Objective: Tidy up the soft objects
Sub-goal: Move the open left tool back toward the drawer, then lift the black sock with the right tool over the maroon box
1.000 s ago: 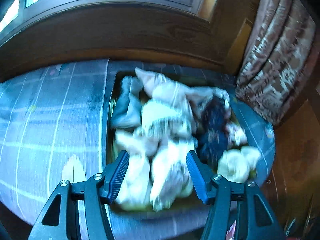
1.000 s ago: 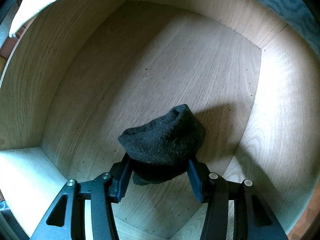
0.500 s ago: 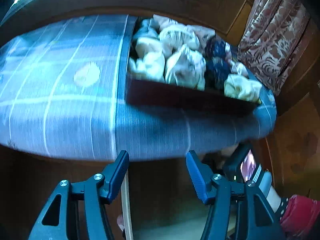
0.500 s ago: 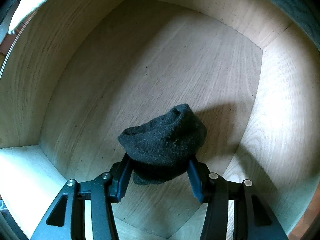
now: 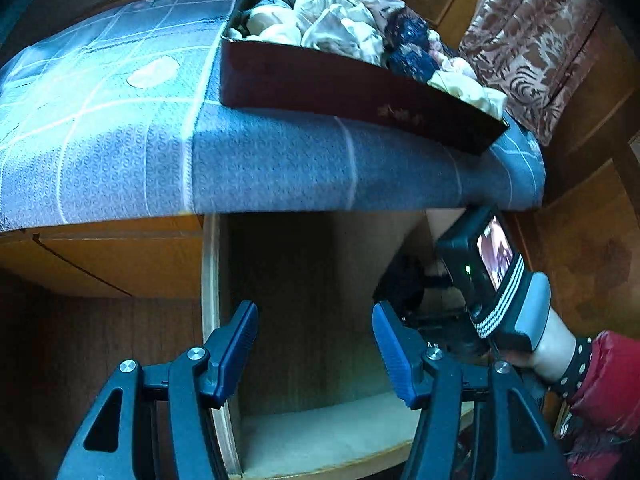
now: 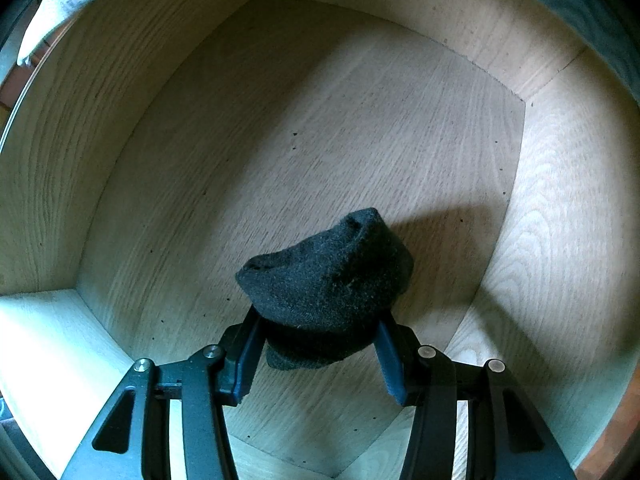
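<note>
My right gripper point(image 6: 318, 344) is shut on a dark rolled sock point(image 6: 326, 280) and holds it inside a pale wooden drawer point(image 6: 320, 120), just above its floor. My left gripper point(image 5: 316, 344) is open and empty, below the bed edge, facing the open drawer point(image 5: 320, 432). A dark tray point(image 5: 344, 88) heaped with white and dark rolled socks point(image 5: 336, 24) stands on the blue checked bedspread point(image 5: 120, 120) above. The right hand's gripper body point(image 5: 488, 276) shows reaching into the drawer at the right.
A patterned curtain point(image 5: 532, 40) hangs at the upper right. Wooden bed panels point(image 5: 100, 264) lie left of the drawer. The drawer walls point(image 6: 60, 160) surround the sock closely on all sides.
My left gripper has dropped from above the sock tray to below the bed edge, in front of the drawer. My right gripper holds the sock nearly still in the drawer.
</note>
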The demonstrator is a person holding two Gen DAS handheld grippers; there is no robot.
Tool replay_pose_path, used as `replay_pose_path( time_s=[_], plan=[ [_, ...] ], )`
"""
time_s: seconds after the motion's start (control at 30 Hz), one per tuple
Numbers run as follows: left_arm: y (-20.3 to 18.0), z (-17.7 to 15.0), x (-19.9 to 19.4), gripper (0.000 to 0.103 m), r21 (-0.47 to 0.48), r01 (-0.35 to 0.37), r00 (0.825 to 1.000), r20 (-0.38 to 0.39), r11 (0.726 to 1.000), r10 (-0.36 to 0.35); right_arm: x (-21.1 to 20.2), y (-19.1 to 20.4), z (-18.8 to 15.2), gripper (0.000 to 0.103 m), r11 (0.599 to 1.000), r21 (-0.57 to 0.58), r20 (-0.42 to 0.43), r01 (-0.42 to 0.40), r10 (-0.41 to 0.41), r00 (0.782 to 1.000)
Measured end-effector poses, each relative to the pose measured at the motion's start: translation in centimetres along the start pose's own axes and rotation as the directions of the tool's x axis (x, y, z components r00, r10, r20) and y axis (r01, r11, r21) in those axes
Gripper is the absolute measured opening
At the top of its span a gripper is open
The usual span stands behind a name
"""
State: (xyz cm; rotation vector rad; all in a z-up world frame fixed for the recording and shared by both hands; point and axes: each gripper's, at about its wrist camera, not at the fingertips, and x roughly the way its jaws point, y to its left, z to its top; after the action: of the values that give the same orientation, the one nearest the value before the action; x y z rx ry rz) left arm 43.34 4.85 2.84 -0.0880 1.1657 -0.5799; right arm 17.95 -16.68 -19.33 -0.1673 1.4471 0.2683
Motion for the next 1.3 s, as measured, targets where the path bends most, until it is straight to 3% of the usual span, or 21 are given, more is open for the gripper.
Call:
replay_pose_path(
  time_s=[0.6,1.3],
  plan=[
    [0.4,-4.2,3.3,0.060,0.022,-0.026,0.994,-0.107,0.999,0.028,-1.1,0.5,-1.1,0.049,0.999,-0.046,0.015,0.000,0.000,1.000],
    [-1.3,-5.6,7.1,0.060,0.081,-0.014,0.993,-0.114,0.997,0.023,-7.4,-0.4,-4.3,0.049,0.999,0.003,0.087,-0.047,0.047,0.995]
  ],
)
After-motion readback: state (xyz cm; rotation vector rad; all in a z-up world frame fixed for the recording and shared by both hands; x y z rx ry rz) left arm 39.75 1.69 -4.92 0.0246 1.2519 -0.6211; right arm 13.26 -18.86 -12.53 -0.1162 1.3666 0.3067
